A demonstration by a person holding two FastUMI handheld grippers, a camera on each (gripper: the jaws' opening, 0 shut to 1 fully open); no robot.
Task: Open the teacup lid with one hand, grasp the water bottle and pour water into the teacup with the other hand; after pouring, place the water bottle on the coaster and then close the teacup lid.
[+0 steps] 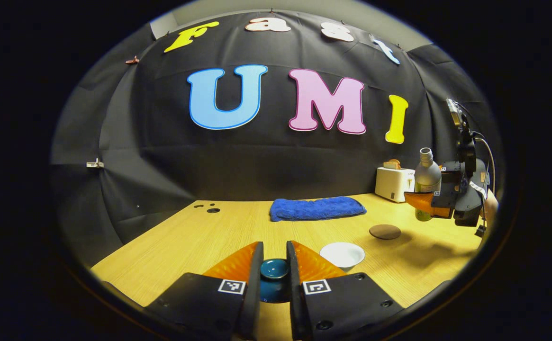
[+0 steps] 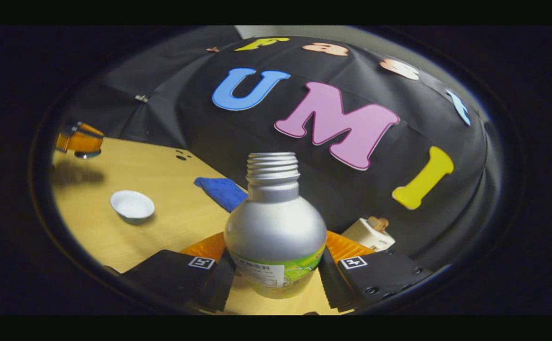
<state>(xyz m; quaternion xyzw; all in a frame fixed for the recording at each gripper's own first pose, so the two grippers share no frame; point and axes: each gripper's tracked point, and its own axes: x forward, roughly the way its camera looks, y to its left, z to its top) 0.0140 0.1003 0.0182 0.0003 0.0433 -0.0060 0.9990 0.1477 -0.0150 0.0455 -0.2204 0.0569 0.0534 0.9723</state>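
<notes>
Left tongs (image 1: 274,265) clamp lid (image 1: 274,268), right tongs (image 2: 276,270) grip bottle (image 2: 276,227); centre mouth over cup (image 2: 132,206), tilt slowly

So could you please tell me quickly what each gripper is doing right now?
Left gripper: closed on the teacup lid, lifted.
Right gripper: closed on the water bottle, lifted and uncapped.

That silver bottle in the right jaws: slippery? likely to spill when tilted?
Probably somewhat slippery: the water bottle has a smooth, glossy metallic body with a rounded shoulder, held low at its label. Likely rigid, since it shows no denting under the jaws. Its threaded neck has no cap, so any contents would spill when it is tilted.
</notes>
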